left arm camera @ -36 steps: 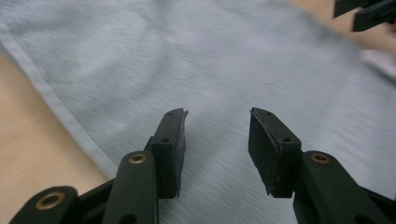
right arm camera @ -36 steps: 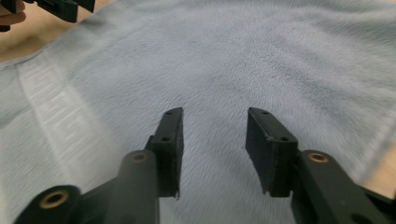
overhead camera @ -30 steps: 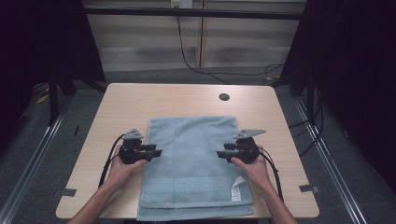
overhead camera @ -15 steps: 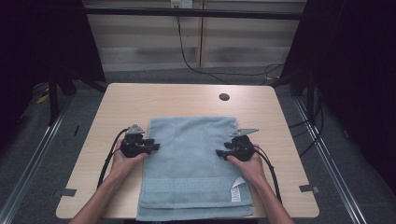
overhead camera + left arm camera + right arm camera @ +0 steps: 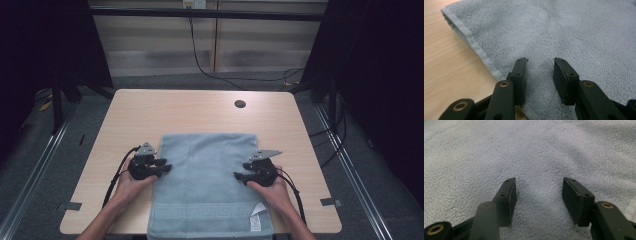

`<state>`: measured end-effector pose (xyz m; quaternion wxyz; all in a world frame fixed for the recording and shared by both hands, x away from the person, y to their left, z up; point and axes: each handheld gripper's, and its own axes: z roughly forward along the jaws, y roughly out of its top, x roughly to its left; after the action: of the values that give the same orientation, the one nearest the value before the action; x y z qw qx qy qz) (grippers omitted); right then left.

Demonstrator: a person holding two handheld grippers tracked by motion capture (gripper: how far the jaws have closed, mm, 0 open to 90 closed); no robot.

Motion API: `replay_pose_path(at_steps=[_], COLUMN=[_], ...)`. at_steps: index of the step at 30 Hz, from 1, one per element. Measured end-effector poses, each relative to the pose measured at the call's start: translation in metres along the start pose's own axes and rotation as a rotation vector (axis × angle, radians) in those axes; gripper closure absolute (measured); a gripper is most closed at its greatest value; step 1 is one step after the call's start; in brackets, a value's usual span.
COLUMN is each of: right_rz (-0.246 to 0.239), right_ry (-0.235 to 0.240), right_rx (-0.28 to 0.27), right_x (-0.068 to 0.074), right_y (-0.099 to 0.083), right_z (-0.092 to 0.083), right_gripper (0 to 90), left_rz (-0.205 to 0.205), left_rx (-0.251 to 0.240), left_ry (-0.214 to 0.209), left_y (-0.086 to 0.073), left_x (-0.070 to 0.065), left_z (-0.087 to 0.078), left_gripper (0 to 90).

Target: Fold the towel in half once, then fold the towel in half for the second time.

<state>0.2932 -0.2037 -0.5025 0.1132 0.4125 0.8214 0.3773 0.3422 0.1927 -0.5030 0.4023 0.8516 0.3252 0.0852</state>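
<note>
A light blue-grey towel lies folded flat on the wooden table, its near end at the front edge. My left gripper rests at the towel's left edge and points inward. In the left gripper view the left gripper has its jaws apart over the towel just inside the hem. They have just been closing, with only flat cloth beneath them and nothing pinched. My right gripper sits at the towel's right side, also pointing inward. In its own view the right gripper stands open above the towel.
A white label sticks out at the towel's near right corner. A round cable hole sits at the table's far right. Bare wood surrounds the towel on its far, left and right sides. Dark frames and floor cables lie beyond the table.
Both grippers have shifted a little toward the person along the towel's side edges and sunk closer to the cloth. The towel has not moved.
</note>
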Motion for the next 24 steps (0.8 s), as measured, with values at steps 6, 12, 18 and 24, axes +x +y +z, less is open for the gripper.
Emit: replay_pose_path(at_steps=[6,12,18,24], right_rz=[0.01,-0.002,0.025,0.065], right_ry=[0.033,0.036,0.108,0.145], right_rx=[-0.001,0.013,0.018,0.023], right_x=[0.009,0.03,0.04,0.036], right_y=[-0.01,-0.021,-0.031,-0.027], right_z=[-0.01,-0.02,-0.031,-0.038], right_gripper=[44.9,44.4,43.7,41.7], left_rz=[-0.015,-0.021,-0.027,-0.032], left_rx=[-0.004,-0.009,0.033,0.024], left_ry=[-0.012,-0.036,-0.063,-0.099], left_y=[-0.005,-0.017,-0.025,-0.028], left_x=[-0.006,-0.012,-0.024,-0.026], left_z=[-0.004,-0.016,-0.03,-0.041], left_gripper=[62.8,63.0,63.1,59.9])
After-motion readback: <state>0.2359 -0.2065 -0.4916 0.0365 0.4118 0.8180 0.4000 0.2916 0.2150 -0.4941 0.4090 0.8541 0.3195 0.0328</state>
